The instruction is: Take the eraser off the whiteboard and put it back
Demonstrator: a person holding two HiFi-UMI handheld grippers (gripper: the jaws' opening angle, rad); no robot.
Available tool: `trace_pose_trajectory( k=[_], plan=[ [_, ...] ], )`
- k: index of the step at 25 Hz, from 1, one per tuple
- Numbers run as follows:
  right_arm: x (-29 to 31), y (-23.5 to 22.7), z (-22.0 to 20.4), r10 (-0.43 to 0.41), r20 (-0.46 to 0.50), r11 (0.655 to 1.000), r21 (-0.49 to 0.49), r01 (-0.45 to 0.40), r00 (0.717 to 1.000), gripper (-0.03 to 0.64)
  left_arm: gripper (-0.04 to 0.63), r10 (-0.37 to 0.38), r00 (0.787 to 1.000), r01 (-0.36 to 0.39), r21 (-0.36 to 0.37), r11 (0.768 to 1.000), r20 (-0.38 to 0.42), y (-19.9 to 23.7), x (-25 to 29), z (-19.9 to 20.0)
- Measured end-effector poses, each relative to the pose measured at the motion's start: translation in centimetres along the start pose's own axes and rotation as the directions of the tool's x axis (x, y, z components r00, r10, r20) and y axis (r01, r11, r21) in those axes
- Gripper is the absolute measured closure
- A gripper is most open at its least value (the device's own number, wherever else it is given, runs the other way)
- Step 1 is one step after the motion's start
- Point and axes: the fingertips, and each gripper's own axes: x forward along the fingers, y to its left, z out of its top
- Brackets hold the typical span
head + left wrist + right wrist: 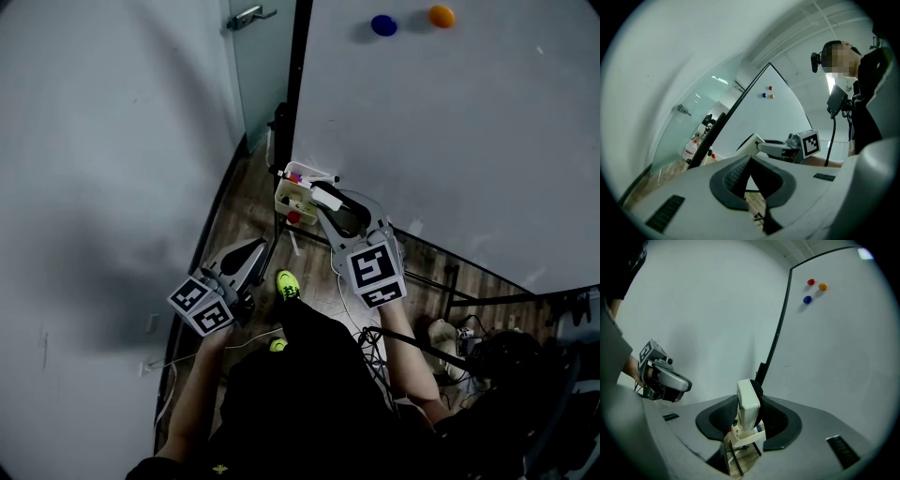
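Note:
The white eraser stands upright between the jaws of my right gripper, which is shut on it. In the right gripper view the eraser fills the gap between the dark pads, just above a small white marker tray. That tray hangs at the lower left corner of the whiteboard. My left gripper hangs lower at the left, away from the board, its jaws closed to a point on nothing. From the left gripper view the jaw tips meet, with the right gripper and the eraser beyond.
Blue and orange magnets stick high on the board. A grey wall fills the left, with a glass door behind. The board's black stand legs and cables cross the wooden floor. My yellow-green shoe is below.

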Motion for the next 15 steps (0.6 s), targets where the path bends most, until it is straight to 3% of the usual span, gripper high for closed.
trace_pose_trajectory(
  k=[15],
  plan=[
    [1.7,0.0,-1.6,0.029,-0.034,0.999,0.022,-0.029,0.999,0.459,0.575,0.005,1.000,-0.006,-0.024,1.000,-0.014,0.7,0.4,-0.3]
  ],
)
